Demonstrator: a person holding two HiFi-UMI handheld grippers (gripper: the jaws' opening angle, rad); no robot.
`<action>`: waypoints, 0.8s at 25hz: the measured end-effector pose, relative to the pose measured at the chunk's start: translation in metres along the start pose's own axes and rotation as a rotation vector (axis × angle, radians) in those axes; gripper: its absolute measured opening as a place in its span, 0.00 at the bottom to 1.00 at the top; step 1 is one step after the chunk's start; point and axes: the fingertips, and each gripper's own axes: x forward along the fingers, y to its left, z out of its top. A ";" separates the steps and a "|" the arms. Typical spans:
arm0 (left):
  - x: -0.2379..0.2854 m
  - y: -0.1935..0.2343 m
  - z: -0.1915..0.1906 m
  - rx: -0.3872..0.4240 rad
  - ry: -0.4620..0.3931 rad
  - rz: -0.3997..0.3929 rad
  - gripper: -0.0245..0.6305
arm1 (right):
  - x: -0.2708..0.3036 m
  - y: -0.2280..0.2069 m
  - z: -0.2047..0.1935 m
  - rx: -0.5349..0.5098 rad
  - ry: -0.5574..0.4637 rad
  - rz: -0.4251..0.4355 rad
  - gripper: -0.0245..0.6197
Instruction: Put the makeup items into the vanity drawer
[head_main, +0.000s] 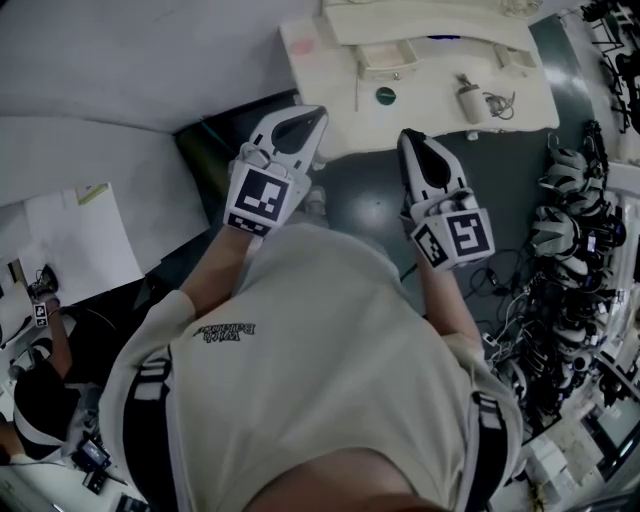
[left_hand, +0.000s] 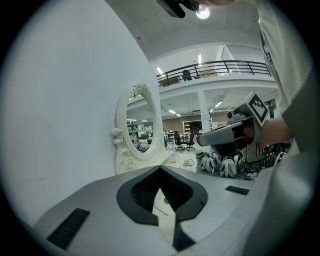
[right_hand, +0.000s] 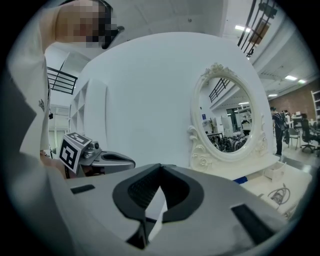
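Note:
The cream vanity table (head_main: 520, 110) stands ahead of me, its oval mirror (right_hand: 227, 122) against the white wall. On its top lie a small green round item (head_main: 386, 96), a pale bottle-like item (head_main: 470, 100), a coiled cord (head_main: 497, 100) and a thin stick (head_main: 357, 90). Both grippers hover short of the table's front edge, side by side. The left gripper (head_main: 310, 118) is shut with nothing in it, its tips meeting (left_hand: 160, 169). The right gripper (head_main: 412, 140) is shut and empty as well (right_hand: 160, 166). No drawer front shows.
A heap of headsets and cables (head_main: 570, 230) fills the floor to the right. A white panel wall (head_main: 100, 60) runs along the left, with papers (head_main: 80, 240) on a surface below it. Another person (head_main: 40, 390) is at the lower left.

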 end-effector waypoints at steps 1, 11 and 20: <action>0.005 0.005 0.001 0.003 -0.003 -0.003 0.06 | 0.007 -0.004 0.002 -0.002 -0.002 -0.003 0.04; 0.031 0.030 0.007 0.004 -0.006 -0.005 0.06 | 0.045 -0.025 0.018 -0.021 -0.004 0.001 0.04; 0.040 0.027 0.007 -0.009 0.019 0.051 0.06 | 0.060 -0.032 0.009 -0.034 0.048 0.078 0.04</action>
